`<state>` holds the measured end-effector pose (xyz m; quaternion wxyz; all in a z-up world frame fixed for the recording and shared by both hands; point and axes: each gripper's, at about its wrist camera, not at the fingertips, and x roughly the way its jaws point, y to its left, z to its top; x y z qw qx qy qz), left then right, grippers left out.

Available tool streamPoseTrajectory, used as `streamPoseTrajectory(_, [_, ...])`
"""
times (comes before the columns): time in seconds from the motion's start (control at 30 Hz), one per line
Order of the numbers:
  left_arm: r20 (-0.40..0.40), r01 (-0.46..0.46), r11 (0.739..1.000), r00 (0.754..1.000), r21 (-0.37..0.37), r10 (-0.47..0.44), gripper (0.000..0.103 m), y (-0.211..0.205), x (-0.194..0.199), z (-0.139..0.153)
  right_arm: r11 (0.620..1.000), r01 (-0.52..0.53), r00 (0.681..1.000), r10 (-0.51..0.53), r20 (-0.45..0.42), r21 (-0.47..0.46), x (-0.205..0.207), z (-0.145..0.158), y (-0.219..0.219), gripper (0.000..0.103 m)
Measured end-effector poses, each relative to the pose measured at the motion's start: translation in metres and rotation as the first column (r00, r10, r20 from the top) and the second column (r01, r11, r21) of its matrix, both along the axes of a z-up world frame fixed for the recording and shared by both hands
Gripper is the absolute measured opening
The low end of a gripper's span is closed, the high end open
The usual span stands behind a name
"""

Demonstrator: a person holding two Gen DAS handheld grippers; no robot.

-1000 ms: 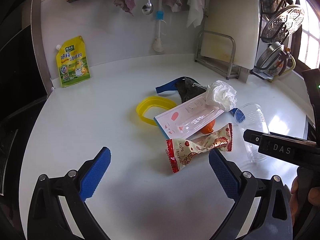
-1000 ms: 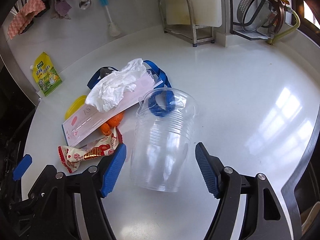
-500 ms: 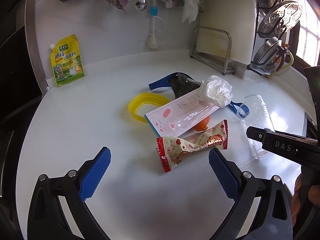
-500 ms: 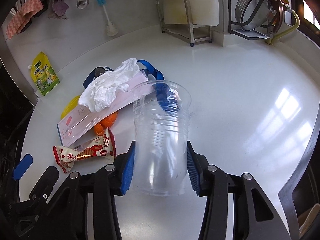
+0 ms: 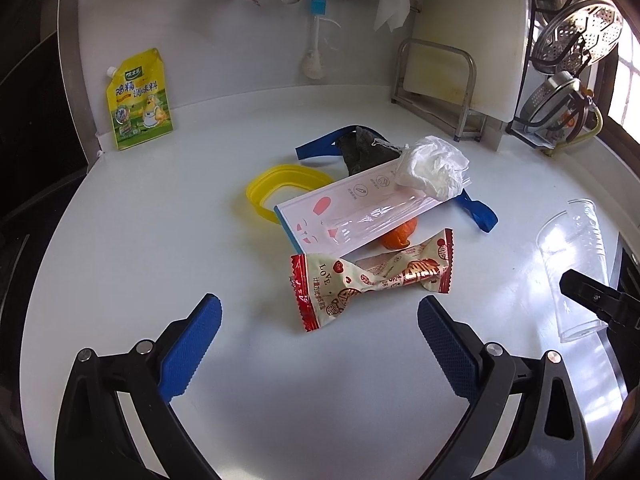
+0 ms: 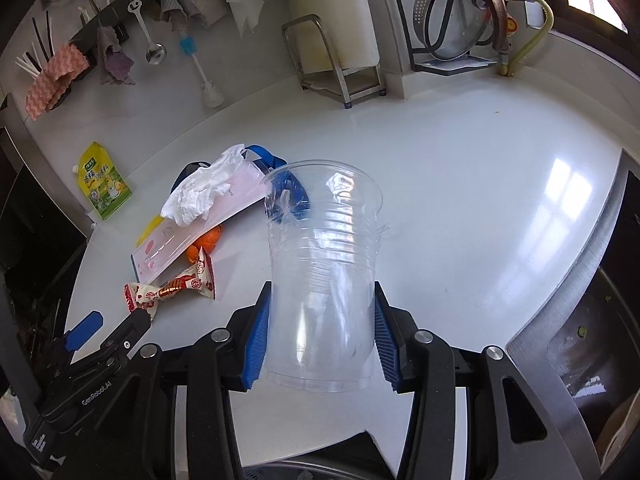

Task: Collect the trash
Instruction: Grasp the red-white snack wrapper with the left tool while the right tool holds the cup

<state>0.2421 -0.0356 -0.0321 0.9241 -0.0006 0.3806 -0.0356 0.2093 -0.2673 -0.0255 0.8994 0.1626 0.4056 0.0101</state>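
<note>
Clear plastic cup (image 6: pixel 324 276), one: clamped low on its wall between the right gripper (image 6: pixel 322 338) pads, lifted above the bench (image 6: pixel 460 200). Likely light, thin, crushable and slick; hold gently.
Snack wrapper (image 5: pixel 370 276), one: just ahead of the left gripper (image 5: pixel 320 344), whose jaws stand wide apart and empty. Limp, crinkly.
Beyond it: crumpled tissue (image 5: pixel 434 166), one; flat pink packet (image 5: pixel 352 210), one; orange peel (image 5: pixel 398 234), one piece visible; yellow ring (image 5: pixel 280 188), one.
</note>
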Motion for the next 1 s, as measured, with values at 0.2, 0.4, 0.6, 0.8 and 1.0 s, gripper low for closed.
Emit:
streamPoseTrajectory(0.2, [-0.010, -0.060, 0.998, 0.998, 0.013, 0.060, 0.097, -0.009, 0.014, 0.005, 1.000, 0.005, 1.000, -0.006, 0.029, 0.017, -0.012, 0.002, -0.015, 0.045])
streamPoseTrajectory(0.4, [-0.052, -0.129, 0.992, 0.990, 0.012, 0.130, 0.097, -0.010, 0.033, -0.003, 1.000, 0.009, 0.999, -0.010, 0.051, 0.021, -0.018, 0.004, -0.022, 0.045])
streamPoseTrajectory(0.6, [-0.028, -0.142, 0.988, 0.989, 0.054, 0.144, 0.095, -0.018, 0.034, -0.006, 1.000, 0.000, 0.997, -0.001, 0.071, 0.022, -0.022, 0.009, -0.021, 0.045])
streamPoseTrajectory(0.8, [-0.095, -0.118, 0.990, 0.988, 0.083, 0.125, 0.053, -0.023, 0.042, -0.015, 1.000, 0.000, 0.997, -0.002, 0.080, 0.028, -0.024, 0.012, -0.021, 0.045])
streamPoseTrajectory(1.0, [-0.097, -0.070, 0.996, 0.993, 0.053, 0.075, 0.032, -0.024, 0.038, -0.014, 0.999, 0.003, 0.997, -0.005, 0.081, 0.032, -0.025, 0.012, -0.021, 0.045])
